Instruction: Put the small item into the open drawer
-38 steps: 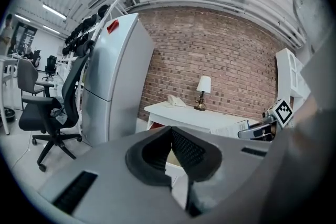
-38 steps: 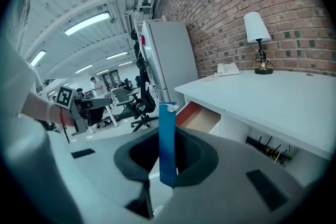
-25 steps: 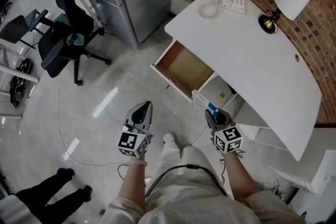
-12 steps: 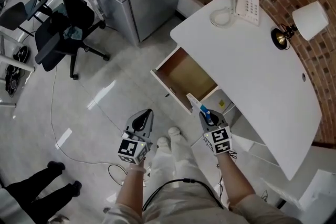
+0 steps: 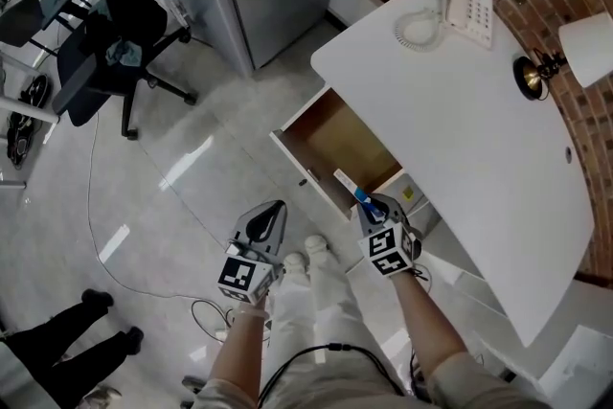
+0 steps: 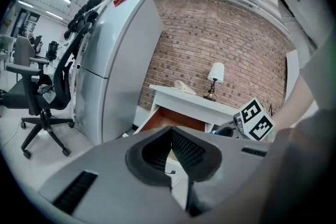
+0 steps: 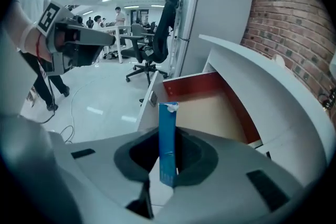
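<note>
Quick rundown. My right gripper (image 5: 368,205) is clamped on the small blue box (image 5: 357,195). In the right gripper view the box (image 7: 167,144) stands straight up between the pads, its bottom end tucked down in the gripper (image 7: 168,168) and its white-capped end sticking out past the tips at 12 o'clock.

From the head view, the box pokes out of the jaws toward 10 o'clock, and the open drawer (image 5: 337,135) sits right there at 11 o'clock from the tips. The far end of the box lines up over the drawer's near corner, but it's in my grip, not lying in the drawer. In the right gripper view the drawer (image 7: 220,107) has a bare tan floor and reddish-brown walls, spreading out behind the box toward 1 o'clock.

My left gripper (image 5: 274,210) is at 9 o'clock from the right one, out over the floor, well apart from the drawer. Its jaws are closed together with nothing between them in the left gripper view (image 6: 170,134).

The drawer hangs out of the white desk (image 5: 460,110). A phone (image 5: 469,5) is on the desk at 1 o'clock from the drawer and a lamp (image 5: 575,48) at 2 o'clock. An office chair (image 5: 105,53) is off at 9 o'clock.
</note>
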`<state>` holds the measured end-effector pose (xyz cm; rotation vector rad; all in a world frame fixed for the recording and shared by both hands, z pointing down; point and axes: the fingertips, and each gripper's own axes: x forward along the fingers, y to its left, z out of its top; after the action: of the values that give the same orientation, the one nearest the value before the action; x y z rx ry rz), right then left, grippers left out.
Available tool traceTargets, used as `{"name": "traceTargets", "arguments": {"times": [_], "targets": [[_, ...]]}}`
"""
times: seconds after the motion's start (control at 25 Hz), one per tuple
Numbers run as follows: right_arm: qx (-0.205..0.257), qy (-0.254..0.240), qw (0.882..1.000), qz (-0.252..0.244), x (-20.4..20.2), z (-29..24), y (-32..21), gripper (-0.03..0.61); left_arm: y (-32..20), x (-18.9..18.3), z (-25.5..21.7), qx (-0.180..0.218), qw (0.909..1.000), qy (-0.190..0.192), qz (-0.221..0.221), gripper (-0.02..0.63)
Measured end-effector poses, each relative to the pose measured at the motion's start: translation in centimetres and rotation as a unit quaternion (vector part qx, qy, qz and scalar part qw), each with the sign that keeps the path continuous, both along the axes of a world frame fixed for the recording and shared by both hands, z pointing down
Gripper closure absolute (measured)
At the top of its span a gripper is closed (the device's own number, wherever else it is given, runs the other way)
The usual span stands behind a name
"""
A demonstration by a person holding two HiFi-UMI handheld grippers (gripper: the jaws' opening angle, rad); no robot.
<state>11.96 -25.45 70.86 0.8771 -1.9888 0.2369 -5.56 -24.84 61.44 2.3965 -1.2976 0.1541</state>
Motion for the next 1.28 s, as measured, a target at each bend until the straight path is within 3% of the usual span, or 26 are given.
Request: {"name": "traceTargets", "arguments": {"times": [0.32,0.76,1.12,1.2,1.28], "targets": [[-0.007,0.091,0.993,-0.077,-1.1,3.7,-1.1,0.517,-1.0,0.5,2.2,0.0,1.0,-0.004,-0.004,0.607],[-0.036,0.183,0.976,-0.109,-1.4,7.6,-1.9,0.511,0.1,0.5,4.0,-0.007,0.9999,0.0,-0.011,0.607],[-0.065,0.19,0.973,-0.119,-1.8,8.9,-1.9,0.5,0.5,0.2,4.1,0.01,0.9999,-0.002,-0.012,0.607],[-0.077,0.178,0.975,-0.111,-1.8,9.1,-1.5,0.452,0.6,0.1,4.1,0.012,0.9998,-0.002,-0.014,0.607],[-0.085,0.167,0.977,-0.104,-1.7,9.0,-1.0,0.448,0.8,0.0,4.1,0.007,0.9998,0.004,-0.019,0.607]]}}
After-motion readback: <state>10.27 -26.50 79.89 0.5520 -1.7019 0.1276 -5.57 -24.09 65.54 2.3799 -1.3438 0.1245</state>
